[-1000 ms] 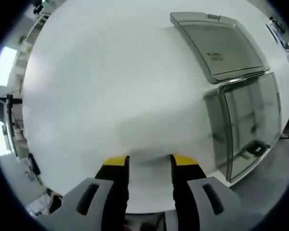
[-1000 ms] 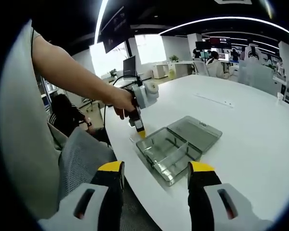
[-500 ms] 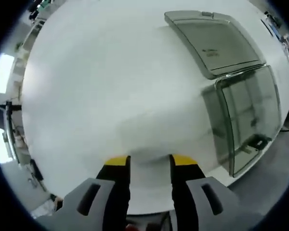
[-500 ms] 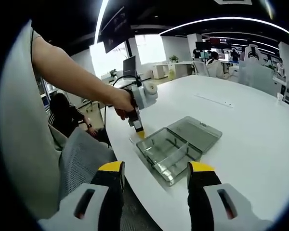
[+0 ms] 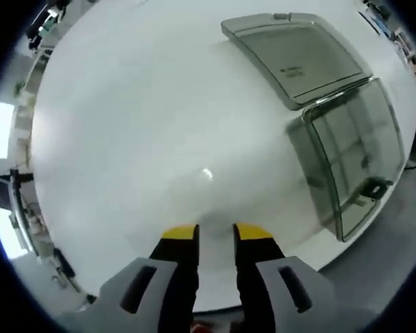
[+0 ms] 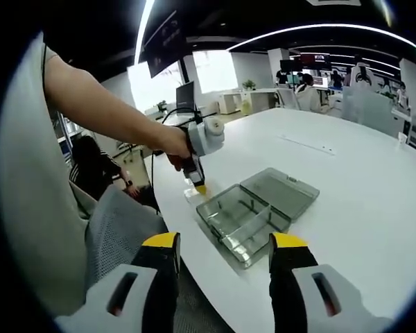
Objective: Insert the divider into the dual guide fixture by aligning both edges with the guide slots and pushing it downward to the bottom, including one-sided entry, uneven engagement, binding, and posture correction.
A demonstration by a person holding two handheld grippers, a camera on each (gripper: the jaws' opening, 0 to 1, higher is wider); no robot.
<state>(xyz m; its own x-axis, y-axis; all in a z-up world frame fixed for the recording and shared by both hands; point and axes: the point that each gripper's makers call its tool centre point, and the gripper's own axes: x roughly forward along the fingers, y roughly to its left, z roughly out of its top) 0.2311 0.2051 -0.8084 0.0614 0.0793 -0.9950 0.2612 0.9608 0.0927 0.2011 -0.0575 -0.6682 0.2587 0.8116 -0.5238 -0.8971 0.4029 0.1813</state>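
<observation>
Your left gripper [image 5: 215,232] points down at the bare white table [image 5: 139,118], close to its near edge, jaws narrow with a slim gap and nothing visible between them. In the right gripper view it [image 6: 196,186] stands just beside the clear box's [image 6: 241,216] near-left corner. The box [image 5: 353,156] sits by the table edge, its lid [image 6: 279,192] lying open flat on the far side. Thin upright pieces show inside; I cannot tell which is the divider. Your right gripper [image 6: 223,244] hangs off the table edge, jaws wide and empty. Beyond the box the tabletop [image 6: 360,187] lies open.
</observation>
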